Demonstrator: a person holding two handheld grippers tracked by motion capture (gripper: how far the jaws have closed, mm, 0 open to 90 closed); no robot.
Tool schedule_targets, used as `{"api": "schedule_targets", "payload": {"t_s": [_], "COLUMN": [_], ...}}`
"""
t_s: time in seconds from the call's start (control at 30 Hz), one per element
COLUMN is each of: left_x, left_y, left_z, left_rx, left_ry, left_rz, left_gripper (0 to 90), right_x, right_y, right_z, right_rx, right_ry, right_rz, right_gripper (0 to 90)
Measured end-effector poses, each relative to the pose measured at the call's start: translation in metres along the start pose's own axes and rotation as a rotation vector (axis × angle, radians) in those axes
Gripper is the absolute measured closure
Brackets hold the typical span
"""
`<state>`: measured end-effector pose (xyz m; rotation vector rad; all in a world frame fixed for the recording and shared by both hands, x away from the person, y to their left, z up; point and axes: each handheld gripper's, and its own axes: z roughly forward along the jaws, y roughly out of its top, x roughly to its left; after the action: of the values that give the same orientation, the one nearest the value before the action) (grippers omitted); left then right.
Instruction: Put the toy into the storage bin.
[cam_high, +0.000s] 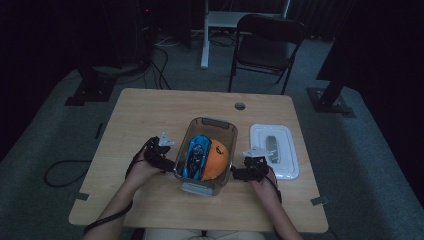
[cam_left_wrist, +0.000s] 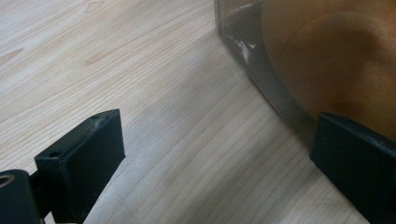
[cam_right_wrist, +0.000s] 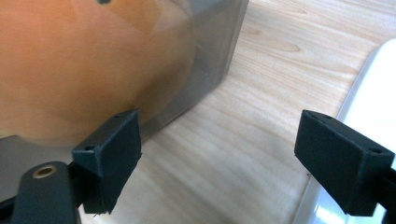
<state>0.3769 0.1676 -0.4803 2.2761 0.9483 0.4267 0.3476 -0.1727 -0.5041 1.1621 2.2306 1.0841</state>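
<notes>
Clear plastic container (cam_high: 210, 152) sitting near the middle of the wooden table (cam_high: 145, 115), long axis running away from the person, grey latch at the near end and another at the far end. Holding two things inside: a blue toy (cam_high: 196, 156) lying along the left half, an orange rounded thing (cam_high: 216, 161) pressing against the right wall. Orange bulk showing through the clear wall in both gripper views, (cam_left_wrist: 336, 60) and (cam_right_wrist: 84, 60).

Flanking the container on both sides. Left gripper (cam_high: 167, 161) resting low at the container's left wall, hand (cam_high: 142, 170) behind it; in the left gripper view, jaws standing wide apart over bare wood (cam_left_wrist: 163, 116), right-hand jaw lying just against the container's lower wall (cam_left_wrist: 261, 70), nothing between them. Right gripper (cam_high: 240, 172) sitting just off the container's right wall, hand (cam_high: 265, 187) behind it; in the right gripper view, jaws likewise spread wide, one jaw close by the container's corner (cam_right_wrist: 219, 51), the other hanging over the edge of the white lid (cam_right_wrist: 373, 93), only table grain between.

White lid (cam_high: 275, 150) lying flat on the table right of the container, apart from it, just beyond the right gripper. Dark folding chair (cam_high: 265, 42) standing past the far edge of the table, on grey carpet.
</notes>
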Motion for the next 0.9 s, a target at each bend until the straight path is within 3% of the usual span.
{"api": "schedule_targets", "payload": {"t_s": [0.23, 0.57, 0.77, 0.9], "left_x": [-0.004, -0.022, -0.035, -0.040], "left_y": [-0.001, 0.001, 0.001, 0.001], "left_z": [-0.003, -0.004, -0.002, -0.001], "left_rx": [0.001, 0.009, 0.003, -0.011], "left_ry": [0.009, -0.018, -0.042, -0.069], "left_rz": [-0.002, 0.045, 0.069, 0.064], "left_gripper": [3.9, 3.8, 3.7, 3.4], "right_x": [-0.008, -0.018, -0.025, -0.031], "right_y": [0.006, 0.012, 0.010, 0.010], "right_z": [0.008, 0.013, 0.009, -0.007], "right_rx": [0.006, 0.006, -0.002, -0.059], "right_ry": [0.011, -0.023, -0.022, -0.018], "right_rz": [-0.024, -0.017, 0.014, 0.038], "right_gripper": [14.9, 17.1, 16.9, 14.0]}}
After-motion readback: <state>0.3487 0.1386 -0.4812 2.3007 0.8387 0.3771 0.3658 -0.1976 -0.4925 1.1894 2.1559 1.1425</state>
